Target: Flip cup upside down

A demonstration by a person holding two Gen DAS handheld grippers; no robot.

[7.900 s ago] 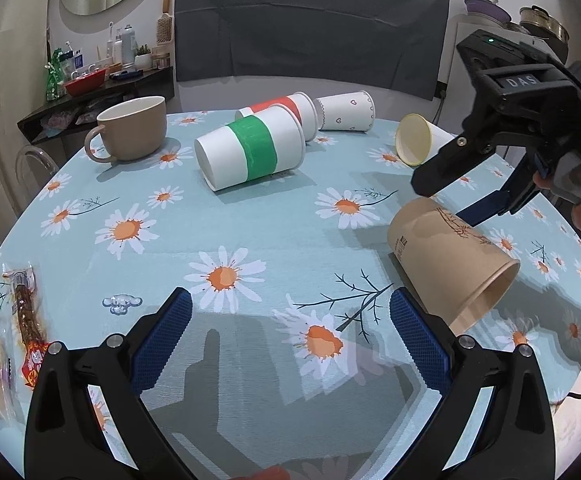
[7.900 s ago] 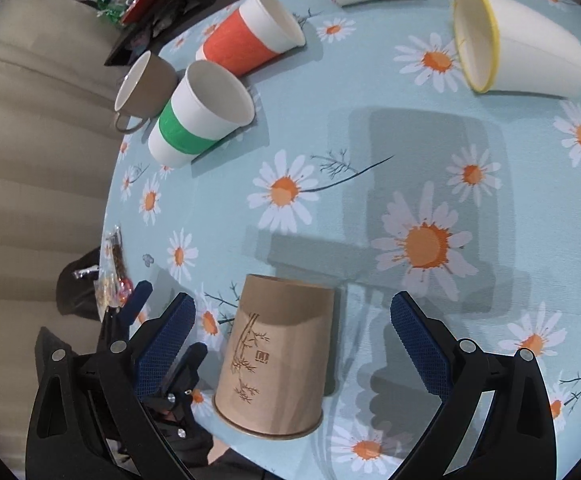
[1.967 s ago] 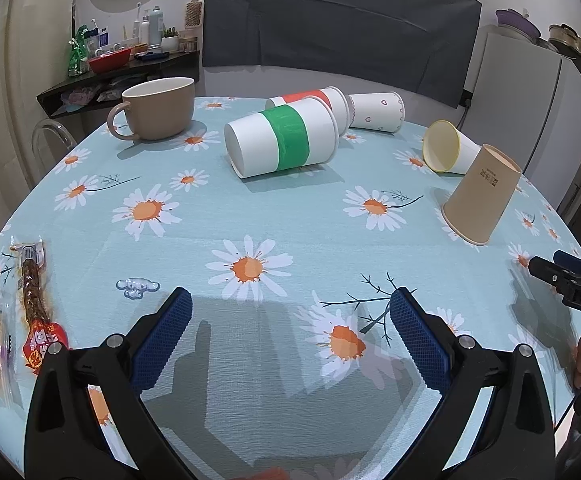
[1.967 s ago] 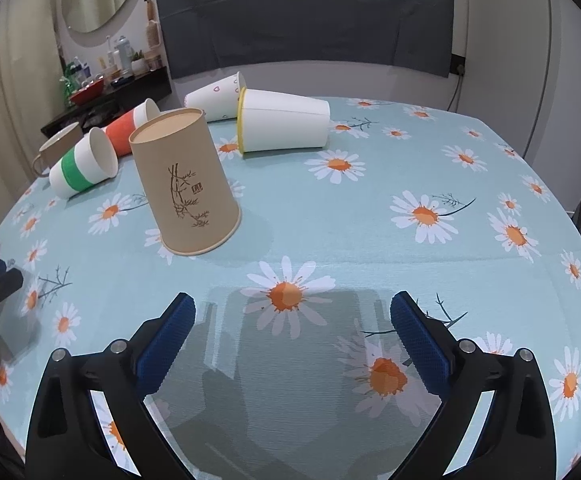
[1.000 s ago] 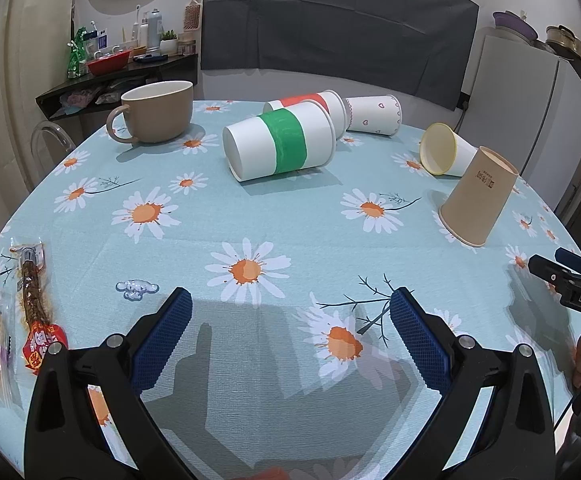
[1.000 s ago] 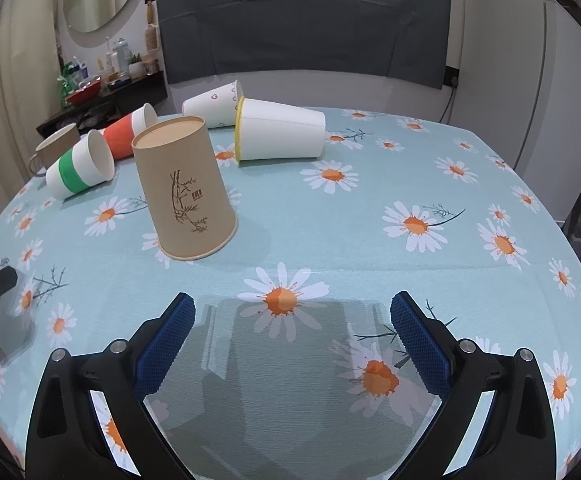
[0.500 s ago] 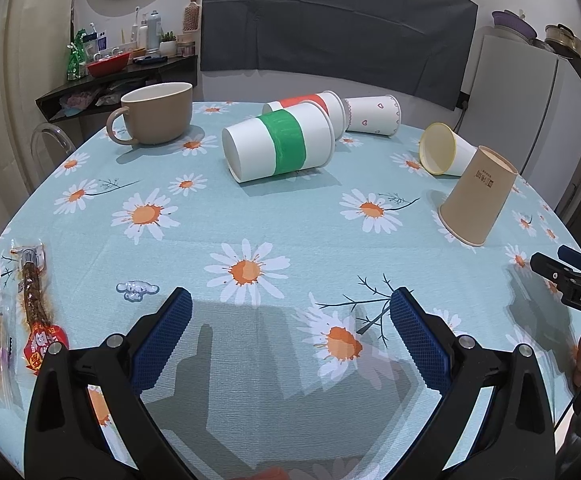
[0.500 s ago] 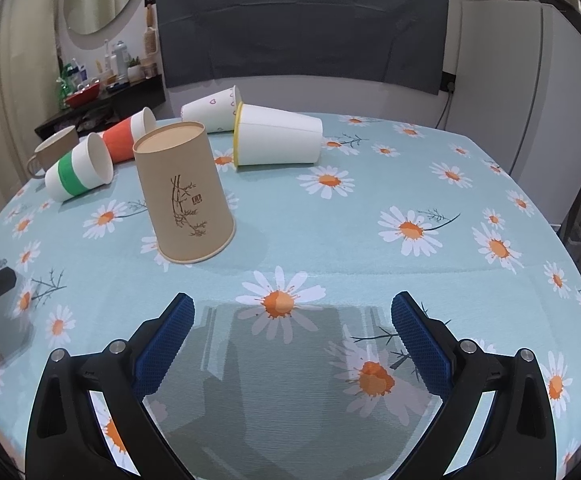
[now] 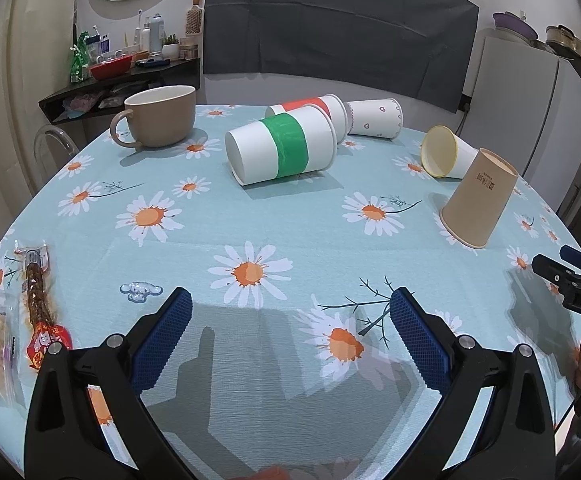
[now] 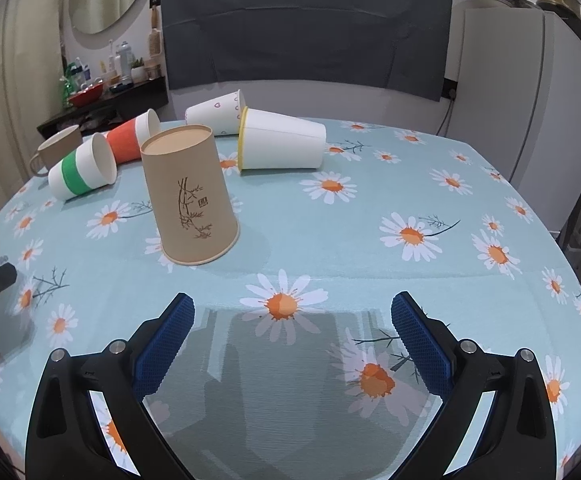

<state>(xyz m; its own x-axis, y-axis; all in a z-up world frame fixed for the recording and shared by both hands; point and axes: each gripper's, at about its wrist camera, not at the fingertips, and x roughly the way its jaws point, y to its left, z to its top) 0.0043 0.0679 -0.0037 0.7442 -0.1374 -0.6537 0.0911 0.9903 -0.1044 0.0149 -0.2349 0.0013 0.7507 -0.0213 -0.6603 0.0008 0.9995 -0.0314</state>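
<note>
A brown paper cup (image 10: 190,196) stands upside down, rim on the daisy tablecloth; in the left wrist view it (image 9: 478,200) is at the right. My right gripper (image 10: 292,336) is open and empty, low over the table's near edge, well back from the cup. My left gripper (image 9: 290,332) is open and empty over the near left part of the table. The right gripper's tips (image 9: 562,268) show at the right edge of the left wrist view.
Lying on their sides are a green-banded cup (image 9: 282,152), a red-banded cup (image 9: 310,106), a heart-print cup (image 9: 374,118) and a yellow-rimmed cup (image 10: 282,144). A tan mug (image 9: 158,120) stands at the far left. Snack packets (image 9: 18,320) lie at the near left edge.
Eight seconds ago the right gripper held the brown cup tilted over the table; it now stands upside down, released. In the last second the right gripper drew back slightly.
</note>
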